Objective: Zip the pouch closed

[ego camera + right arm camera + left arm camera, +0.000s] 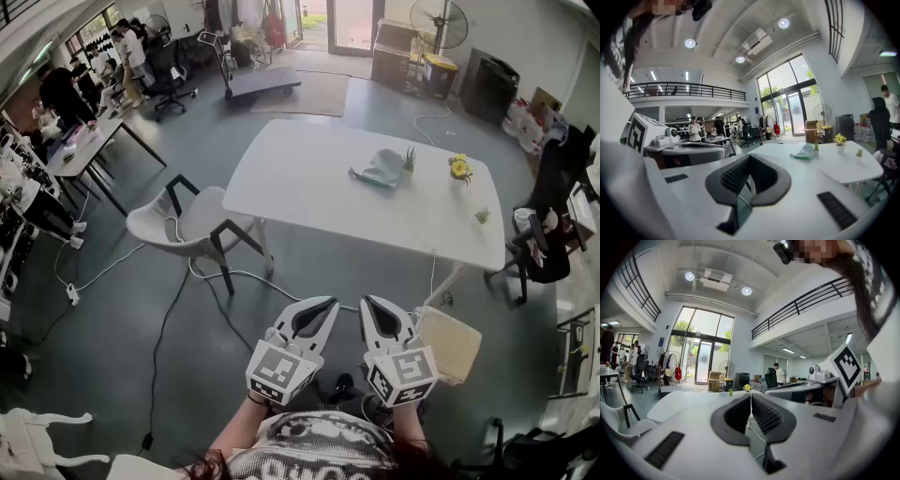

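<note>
White plastic, both tongs sit low by the person's body, well short of the table's (309, 192) near edge. The left gripper (329, 302) has its jaws together on nothing, and the right gripper (368, 301) beside it is likewise closed and empty. The pouch (380, 169), pale and slumped, lies towards the table's far edge, right of its middle. A small potted plant (409, 159) stands just beside it on the right, and a pot of yellow flowers (458, 167) stands further right.

Zipping has probably not begun; the step in hand looks like the approach. Both tongs need opening first. The zip and its pull are too small to find from here. Soft fabric will likely bunch, so one gripper should pin the zip's end while the other draws the pull straight along it, clear of the plant.
</note>
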